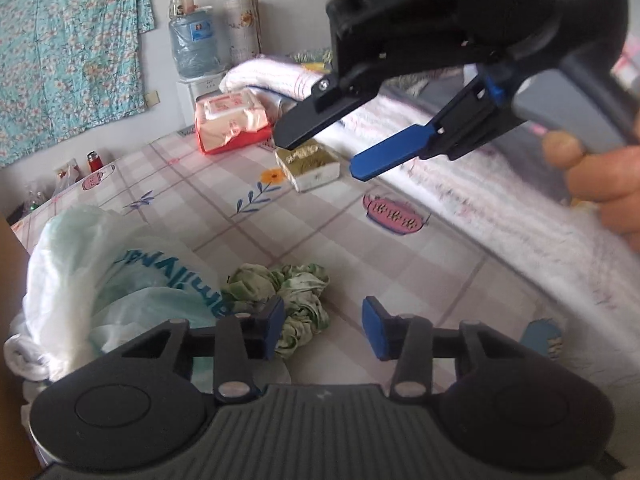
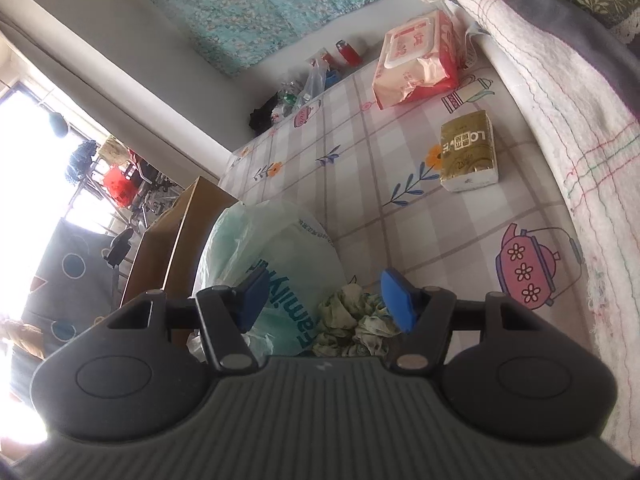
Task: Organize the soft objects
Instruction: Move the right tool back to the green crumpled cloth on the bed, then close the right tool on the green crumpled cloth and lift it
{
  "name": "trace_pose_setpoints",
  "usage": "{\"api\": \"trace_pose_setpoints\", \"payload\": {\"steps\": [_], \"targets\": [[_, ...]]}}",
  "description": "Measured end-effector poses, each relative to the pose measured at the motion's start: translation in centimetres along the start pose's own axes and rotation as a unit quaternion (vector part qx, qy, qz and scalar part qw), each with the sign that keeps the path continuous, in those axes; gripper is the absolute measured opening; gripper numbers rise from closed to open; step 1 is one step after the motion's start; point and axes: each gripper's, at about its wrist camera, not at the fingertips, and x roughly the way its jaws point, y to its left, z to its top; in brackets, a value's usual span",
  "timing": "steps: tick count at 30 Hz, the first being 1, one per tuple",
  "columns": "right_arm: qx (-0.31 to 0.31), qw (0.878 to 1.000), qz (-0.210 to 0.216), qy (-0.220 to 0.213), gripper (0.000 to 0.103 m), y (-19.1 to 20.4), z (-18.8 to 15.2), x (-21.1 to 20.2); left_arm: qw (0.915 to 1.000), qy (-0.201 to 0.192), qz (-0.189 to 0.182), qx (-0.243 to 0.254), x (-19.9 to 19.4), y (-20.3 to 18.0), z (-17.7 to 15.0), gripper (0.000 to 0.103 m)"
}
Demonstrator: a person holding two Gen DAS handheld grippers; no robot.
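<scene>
Task looks barely begun: nothing held yet. L to R: white plastic bag (image 1: pixel 120 280) slumps at left by a cardboard box (image 2: pixel 176 232); crumpled green cloth (image 1: pixel 288 300) lies loose just beside it on the table w/ checked floral tablecloth (image 1: pixel 400 272). Left gripper (image 1: pixel 322 328) hovers over cloth, jaws part-open, empty. Right gripper (image 1: pixel 320 156) above, jaws apart, empty too. Farther back: gold tissue pack (image 1: pixel 308 164), pink wipes pack (image 1: pixel 228 120), folded blanket (image 1: pixel 480 184) along right edge. Room: teal floral fabric (image 1: pixel 68 48) on wall, water jug (image 1: pixel 196 40).
</scene>
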Motion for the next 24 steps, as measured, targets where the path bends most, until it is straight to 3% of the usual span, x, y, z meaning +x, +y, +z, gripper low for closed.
{"api": "trace_pose_setpoints", "payload": {"steps": [7,11,15,18,24], "targets": [[0.042,0.998,0.015,0.040,0.062,-2.0,-1.9,3.6,0.9984,0.043,0.024,-0.027,2.9,0.5,-0.7,0.023],[0.052,0.997,0.011,0.051,0.057,-2.6,-2.5,6.1,0.9978,0.040,0.025,-0.048,2.7,1.3,-0.8,0.020],[0.032,0.998,-0.019,0.057,0.053,-2.3,-2.9,8.4,0.9982,0.033,0.025,-0.044,2.6,1.2,-1.0,0.020],[0.022,0.998,-0.018,0.057,0.047,-2.1,-3.3,9.1,0.9981,0.036,0.030,-0.039,2.9,1.0,-1.2,0.020],[0.040,0.997,-0.010,0.069,0.022,-2.6,-4.1,9.2,0.9969,0.034,0.028,-0.066,3.1,1.6,-1.2,0.015]]}}
